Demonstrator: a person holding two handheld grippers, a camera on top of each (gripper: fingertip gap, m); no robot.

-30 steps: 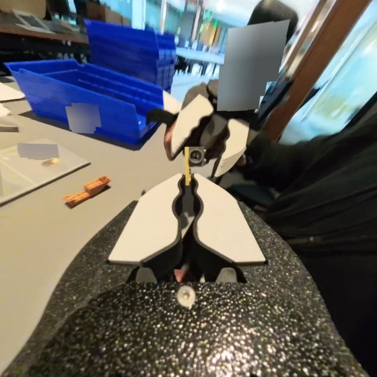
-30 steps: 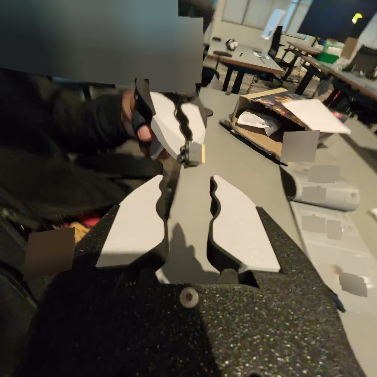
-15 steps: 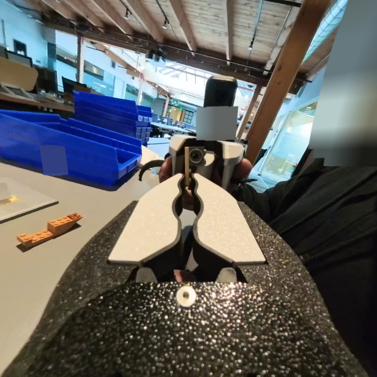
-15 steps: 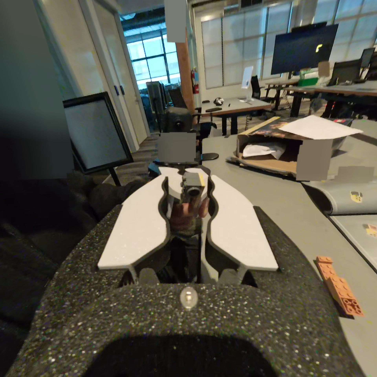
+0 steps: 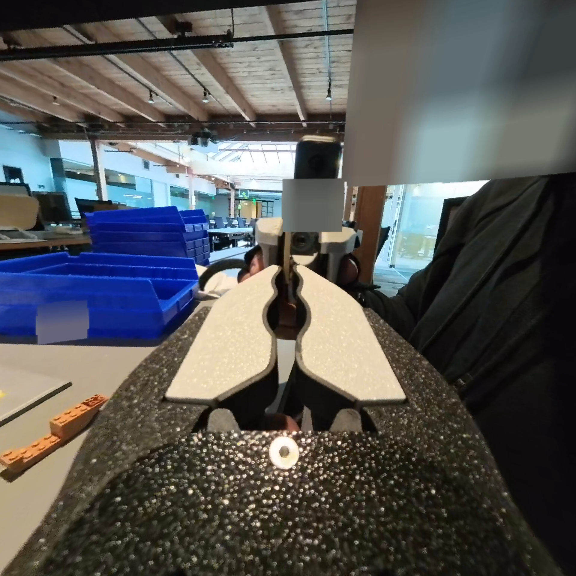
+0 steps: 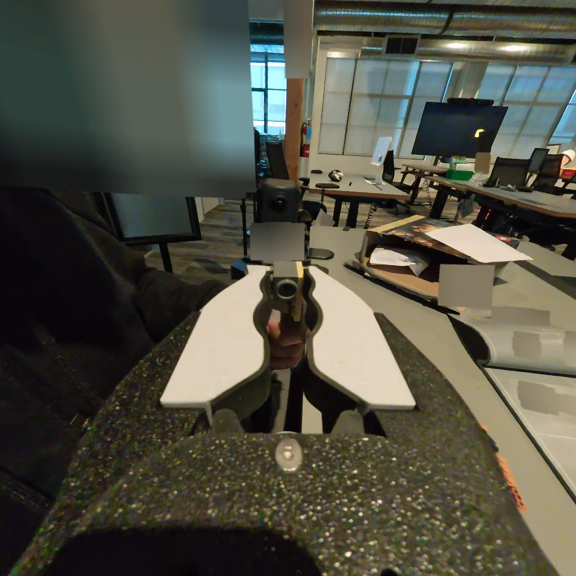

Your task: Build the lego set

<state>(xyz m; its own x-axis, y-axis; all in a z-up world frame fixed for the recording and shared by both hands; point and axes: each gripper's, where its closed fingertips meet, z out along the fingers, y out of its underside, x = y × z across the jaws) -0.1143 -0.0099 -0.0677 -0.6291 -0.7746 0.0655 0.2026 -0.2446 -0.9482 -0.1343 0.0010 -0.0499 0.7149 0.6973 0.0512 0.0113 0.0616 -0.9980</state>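
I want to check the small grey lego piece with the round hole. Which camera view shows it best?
The right wrist view: the grey piece faces the camera, hole and tan plate plain. The left wrist view shows only part of it above the left claw, the plate edge-on.

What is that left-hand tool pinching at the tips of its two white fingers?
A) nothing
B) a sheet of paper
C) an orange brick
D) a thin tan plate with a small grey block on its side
D: the left gripper is shut on the thin tan plate with a small grey block, while the orange stepped brick assembly lies on the grey table.
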